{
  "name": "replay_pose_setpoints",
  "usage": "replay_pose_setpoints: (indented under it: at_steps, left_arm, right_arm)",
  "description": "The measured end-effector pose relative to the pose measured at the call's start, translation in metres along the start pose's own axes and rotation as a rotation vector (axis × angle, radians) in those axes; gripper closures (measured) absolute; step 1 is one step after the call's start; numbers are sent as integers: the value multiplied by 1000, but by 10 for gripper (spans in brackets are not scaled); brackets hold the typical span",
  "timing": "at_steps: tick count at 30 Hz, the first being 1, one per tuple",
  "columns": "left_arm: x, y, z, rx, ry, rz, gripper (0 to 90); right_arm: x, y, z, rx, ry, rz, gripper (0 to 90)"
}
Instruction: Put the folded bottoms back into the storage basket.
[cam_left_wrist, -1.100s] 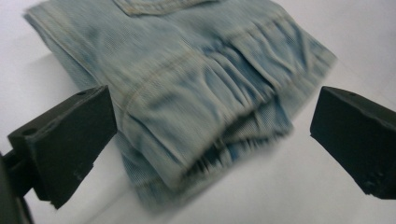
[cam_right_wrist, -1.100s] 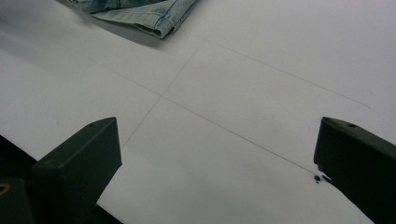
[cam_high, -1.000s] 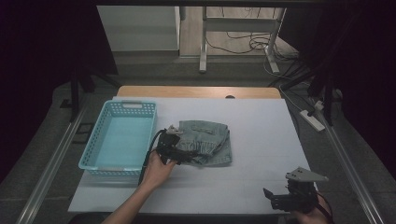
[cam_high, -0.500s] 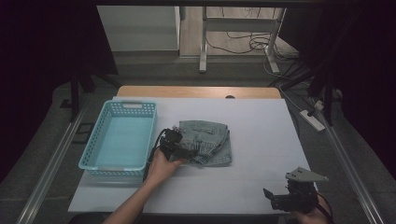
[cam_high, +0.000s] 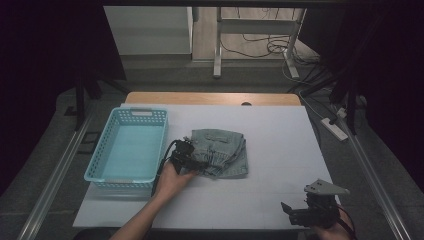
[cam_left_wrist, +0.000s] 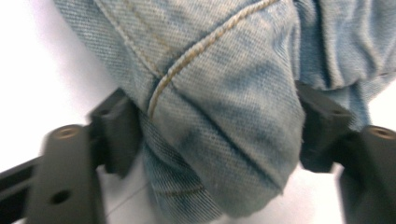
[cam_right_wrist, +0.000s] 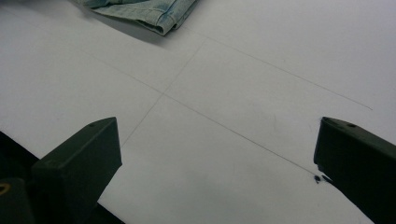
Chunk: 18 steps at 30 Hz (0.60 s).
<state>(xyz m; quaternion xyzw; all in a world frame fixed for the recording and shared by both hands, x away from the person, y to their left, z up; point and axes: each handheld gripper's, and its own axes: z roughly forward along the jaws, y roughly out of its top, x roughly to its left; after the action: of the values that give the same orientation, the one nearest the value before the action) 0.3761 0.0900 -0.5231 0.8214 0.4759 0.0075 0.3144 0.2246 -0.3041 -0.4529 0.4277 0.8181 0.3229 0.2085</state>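
Barely anything shifts from a second ago: our left gripper (cam_high: 192, 161) stays at the near-left edge of the folded denim garment (cam_high: 222, 152), its jaws closed around a thick fold of cloth (cam_left_wrist: 224, 121). We see the garment lying just right of the blue basket (cam_high: 106, 150), its long side running away from us, much like the basket's. Our right gripper (cam_high: 300, 214) waits well off to the garment's near right, jaws spread wide over bare table (cam_right_wrist: 243, 93). We judge the left hand far nearer for the carry leftward into the basket.
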Motion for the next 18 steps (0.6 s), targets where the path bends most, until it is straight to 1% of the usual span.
replay_pose_setpoints:
  at_steps: [1, 3, 5, 7, 10, 11, 16, 18]
  left_arm:
    - [0, 0, -1, 2, 0, 0, 364]
    - [0, -1, -1, -2, -4, -2, 429]
    - [0, -1, -1, -4, -8, -3, 483]
    - [-3, -1, -2, -2, 8, 18, 523]
    - [-9, -2, -2, -13, 44, 71, 550]
    - [-11, -3, -2, -21, 62, 90, 556]
    - [-19, -5, -3, -39, 114, 153, 564]
    - [-20, -6, -2, -47, 118, 158, 564]
  right_arm:
    - [0, 0, 0, 1, -1, -1, 10]
    - [0, 0, 0, 3, 1, -3, 11]
    - [0, 0, 0, 5, 1, -5, 10]
    - [1, 0, 1, 6, 1, -9, 10]
    - [1, 0, 1, 6, 5, -9, 10]
    - [1, 0, 1, 7, 5, -9, 10]
    - [1, 1, 1, 5, 12, -11, 10]
    - [1, 1, 0, 2, 15, -10, 10]
